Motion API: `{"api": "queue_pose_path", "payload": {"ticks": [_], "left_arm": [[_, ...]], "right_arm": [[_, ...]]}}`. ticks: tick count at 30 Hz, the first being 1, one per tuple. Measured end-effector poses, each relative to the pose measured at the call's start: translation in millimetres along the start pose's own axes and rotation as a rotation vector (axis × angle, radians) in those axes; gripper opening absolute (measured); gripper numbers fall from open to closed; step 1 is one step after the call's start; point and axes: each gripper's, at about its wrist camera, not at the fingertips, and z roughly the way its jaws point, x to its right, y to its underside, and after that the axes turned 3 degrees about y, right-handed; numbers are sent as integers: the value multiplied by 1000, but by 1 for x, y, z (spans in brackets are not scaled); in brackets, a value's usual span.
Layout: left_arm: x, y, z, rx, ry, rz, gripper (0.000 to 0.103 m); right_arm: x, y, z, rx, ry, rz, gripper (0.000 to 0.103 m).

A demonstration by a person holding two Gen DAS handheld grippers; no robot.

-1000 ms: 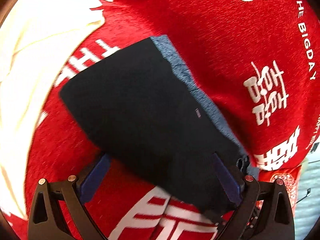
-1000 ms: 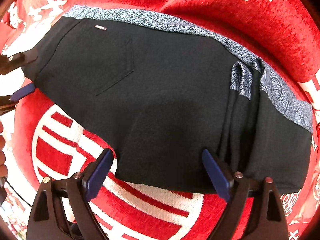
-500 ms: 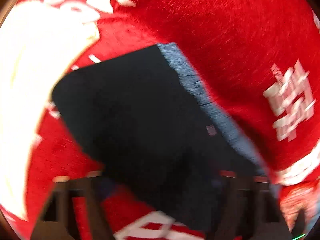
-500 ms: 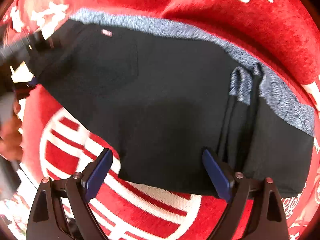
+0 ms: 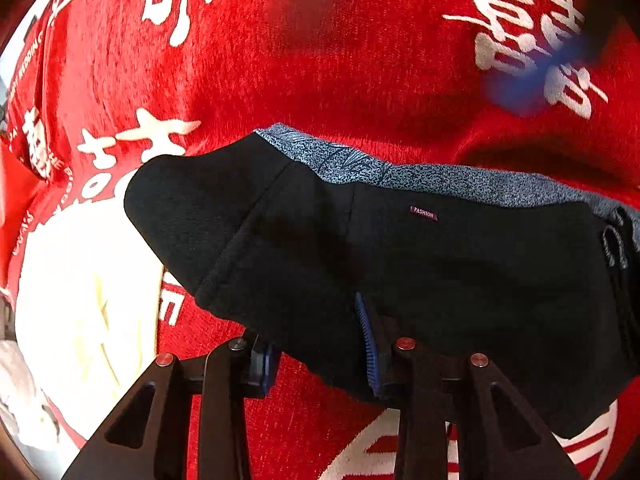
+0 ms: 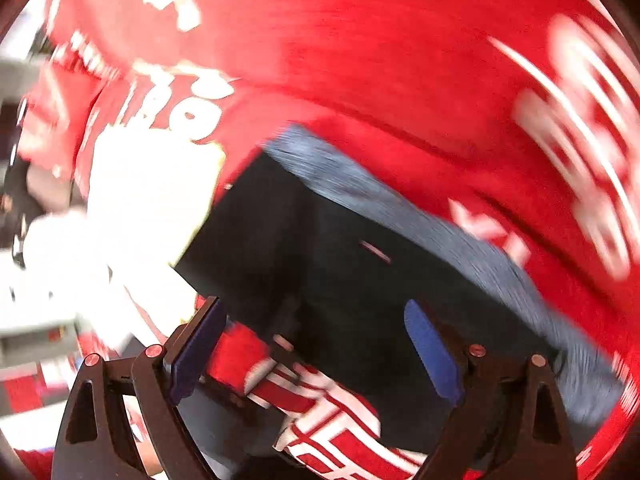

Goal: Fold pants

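Black pants with a speckled blue-grey waistband and a small "FASHION" tag lie folded on a red blanket. My left gripper is closing on the near left edge, and a bunched fold of black cloth fills the gap between its blue pads. The left end of the pants curls up off the blanket. In the blurred right wrist view my right gripper hangs open above the pants, with nothing between its fingers.
The red blanket with white characters covers the whole surface. A cream cloth lies to the left of the pants, also seen as the cream cloth. A blurred blue shape passes at the upper right.
My left gripper has narrowed from wide open onto the pants' edge and rolled, so the waistband now runs across the view. My right gripper has lifted away, still open.
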Motion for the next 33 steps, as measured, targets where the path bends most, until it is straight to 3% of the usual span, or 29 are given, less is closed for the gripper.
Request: {"api": "queue_pose_path", "payload": {"ticks": [6, 10, 11, 12, 13, 15, 24, 28, 33], "left_arm": [[9, 4, -4, 13, -30, 29, 36], [15, 3, -6, 17, -35, 27, 36], [16, 3, -7, 18, -37, 28, 36], [18, 3, -8, 18, -37, 29, 36], [18, 3, -7, 10, -35, 29, 36], [20, 4, -12, 21, -35, 40, 36], [81, -18, -83, 165, 11, 150, 36], [121, -25, -120, 230, 36, 226, 36], [195, -27, -165, 273, 130, 332, 36]], "right_arm": [[-70, -40, 53, -218, 58, -180, 93], [-79, -39, 95, -380, 165, -209, 90], [-74, -37, 100, -398, 181, -203, 83], [-70, -35, 101, -408, 177, -189, 52], [-61, -33, 95, -399, 136, -147, 29], [-51, -28, 79, -344, 100, -121, 20], [33, 51, -46, 6, -153, -11, 18], [95, 112, -104, 195, -297, 85, 18], [171, 195, -150, 355, -400, 210, 19]]}}
